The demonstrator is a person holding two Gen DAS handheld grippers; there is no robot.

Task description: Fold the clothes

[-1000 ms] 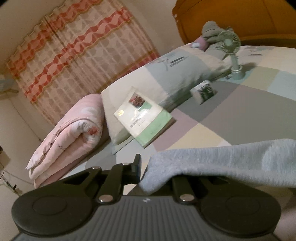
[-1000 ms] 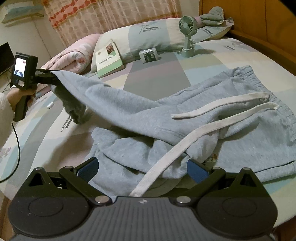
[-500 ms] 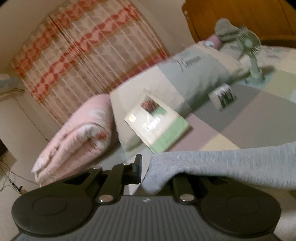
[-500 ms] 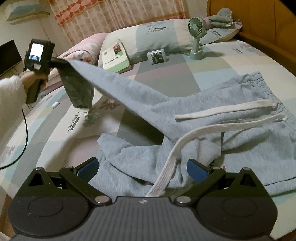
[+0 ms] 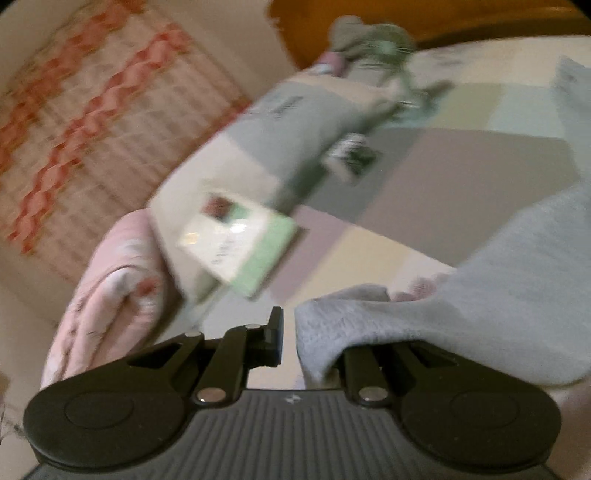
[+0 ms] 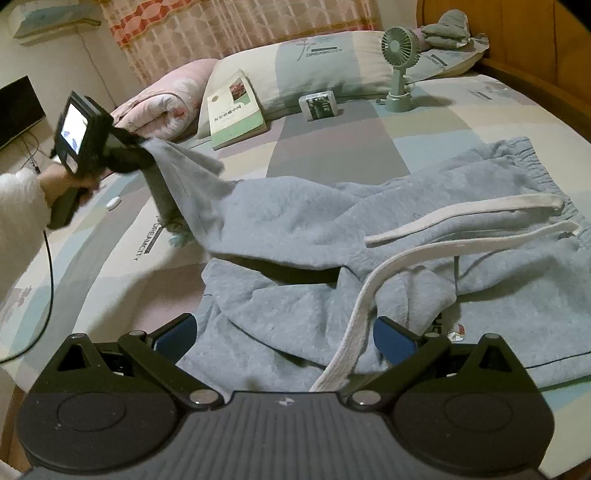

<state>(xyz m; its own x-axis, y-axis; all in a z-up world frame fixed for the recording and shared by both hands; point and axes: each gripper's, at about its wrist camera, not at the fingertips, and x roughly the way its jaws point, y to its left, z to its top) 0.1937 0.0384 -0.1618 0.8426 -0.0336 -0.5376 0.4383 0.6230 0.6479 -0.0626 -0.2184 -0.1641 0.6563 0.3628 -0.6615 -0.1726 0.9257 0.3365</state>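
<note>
Grey sweatpants (image 6: 369, 221) with white drawstrings (image 6: 461, 210) lie crumpled on the patchwork bed sheet (image 6: 332, 147). One pant leg stretches up and left to my left gripper (image 6: 146, 153), which is shut on its hem, held by a hand in a white sleeve (image 6: 18, 206). In the blurred left wrist view the grey cloth (image 5: 498, 295) drapes over the right finger of my left gripper (image 5: 290, 336) and hides it. My right gripper (image 6: 282, 336) stands open low over the near pant leg. Cloth and a drawstring lie between its blue pads (image 6: 391, 339), which do not press on them.
Along the head of the bed are a pillow (image 6: 314, 62), a green-and-white book (image 6: 234, 110), a small box (image 6: 320, 105), a green desk fan (image 6: 399, 62) and a rolled pink quilt (image 6: 166, 99). A wooden headboard (image 6: 517, 33) stands at the right, a dark screen (image 6: 18, 107) at the left.
My left gripper has swung right and lower with the pant leg, rolling as it went, so the leg sags more. The right gripper has stayed over the near cloth.
</note>
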